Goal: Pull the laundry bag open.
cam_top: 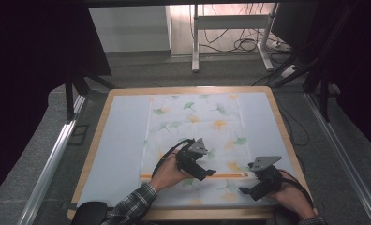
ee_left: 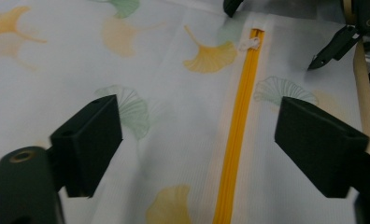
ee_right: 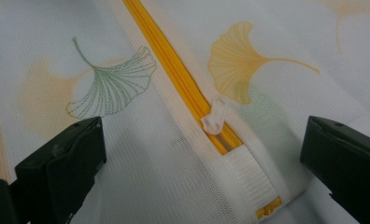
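A white mesh bag printed with green and yellow ginkgo leaves lies flat on the table. Its yellow zipper runs along the near edge. In the high view my left gripper hovers over the middle of the zipper. In the left gripper view its jaws stand open, with the zipper between them and not touched. My right gripper is at the zipper's right end. It is open, and the white zipper pull lies between its jaws, untouched.
The bag rests on a pale blue mat covering a wooden table. Metal rails run along both sides of the table. Desk legs and cables stand on the floor beyond the far edge.
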Demonstrator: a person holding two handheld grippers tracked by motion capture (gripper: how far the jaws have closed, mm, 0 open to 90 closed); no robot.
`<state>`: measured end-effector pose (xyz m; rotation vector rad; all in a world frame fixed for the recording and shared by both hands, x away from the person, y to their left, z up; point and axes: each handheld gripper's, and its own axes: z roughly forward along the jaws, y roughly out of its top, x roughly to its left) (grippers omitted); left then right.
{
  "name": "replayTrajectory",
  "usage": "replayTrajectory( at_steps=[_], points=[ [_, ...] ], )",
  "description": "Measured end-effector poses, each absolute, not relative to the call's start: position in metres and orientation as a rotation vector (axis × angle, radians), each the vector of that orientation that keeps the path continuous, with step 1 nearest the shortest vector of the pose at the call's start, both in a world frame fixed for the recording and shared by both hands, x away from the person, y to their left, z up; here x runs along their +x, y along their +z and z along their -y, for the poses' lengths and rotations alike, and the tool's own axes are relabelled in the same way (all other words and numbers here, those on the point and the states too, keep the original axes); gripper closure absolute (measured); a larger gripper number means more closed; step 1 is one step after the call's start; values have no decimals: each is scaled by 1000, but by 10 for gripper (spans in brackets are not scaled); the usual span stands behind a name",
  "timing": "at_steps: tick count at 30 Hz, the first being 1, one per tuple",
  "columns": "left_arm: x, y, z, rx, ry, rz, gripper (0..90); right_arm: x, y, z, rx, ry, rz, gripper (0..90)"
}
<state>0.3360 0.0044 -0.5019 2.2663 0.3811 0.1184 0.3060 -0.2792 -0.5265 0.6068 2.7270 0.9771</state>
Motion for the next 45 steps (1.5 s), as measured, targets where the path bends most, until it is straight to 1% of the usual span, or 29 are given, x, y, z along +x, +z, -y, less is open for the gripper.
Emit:
replayTrajectory(
  at_steps=[2,3,4,5,6,7,8,9,10,11,12,13,15,18,21,22,23,24,27,29,32,33,35,40,41,42,43,45],
  points=[
    [336,-503,5,2272,108,-358,258,305,-527,280,589,975,-2724,1],
    [336,-504,15,2269,74,-330,293,305,-527,280,590,976,-2724,1],
    [336,-504,15,2269,74,-330,322,305,-527,280,590,976,-2724,1],
    [337,-504,21,2269,60,-316,322,305,-528,280,589,980,-2723,1],
    [338,-505,32,2275,33,-288,406,305,-528,280,591,990,-2721,1],
    [338,-505,32,2275,33,-288,433,305,-528,280,591,990,-2721,1],
    [338,-506,37,2272,30,-283,433,305,-528,281,591,990,-2720,2],
    [339,-507,42,2272,22,-277,526,305,-528,281,592,991,-2720,2],
    [341,-508,46,2268,7,-269,526,305,-528,281,592,991,-2720,2],
    [345,-511,54,2263,-20,-268,592,305,-529,281,595,993,-2719,2],
    [345,-511,54,2263,-20,-268,620,305,-529,281,595,993,-2719,2],
    [347,-513,59,2258,-34,-266,620,305,-529,281,595,993,-2720,2],
    [348,-516,66,2258,-49,-258,652,305,-529,281,597,994,-2719,2],
    [349,-520,77,2271,-46,-238,641,305,-529,281,597,995,-2719,2],
    [348,-524,88,2295,0,-208,534,305,-529,281,599,997,-2719,3],
    [349,-525,90,2301,-1,-197,545,305,-529,281,598,998,-2718,2],
    [349,-526,93,2301,-4,-202,578,305,-529,281,599,1000,-2717,3],
    [349,-527,95,2319,5,-187,578,305,-529,281,599,1000,-2717,3],
    [346,-528,96,2333,-4,-164,710,305,-529,282,599,1005,-2714,3],
    [345,-527,95,2331,3,-169,720,305,-529,282,598,1006,-2714,3],
    [343,-525,94,2344,3,-169,764,305,-529,282,601,1006,-2713,3],
    [342,-523,91,2346,12,-159,822,305,-529,281,603,1005,-2713,3],
    [343,-523,89,2340,-7,-158,862,304,-529,281,606,1005,-2711,3],
    [343,-522,90,2340,-34,-157,873,304,-529,281,608,1005,-2709,3],
    [343,-522,90,2340,-34,-157,867,304,-529,281,608,1005,-2709,3],
    [343,-524,92,2357,-54,-155,841,304,-529,281,608,1005,-2709,3],
    [342,-525,93,2362,-45,-146,818,304,-529,281,608,1005,-2710,3],
    [341,-526,93,2353,-40,-150,810,304,-530,281,608,1005,-2710,3]
  ],
)
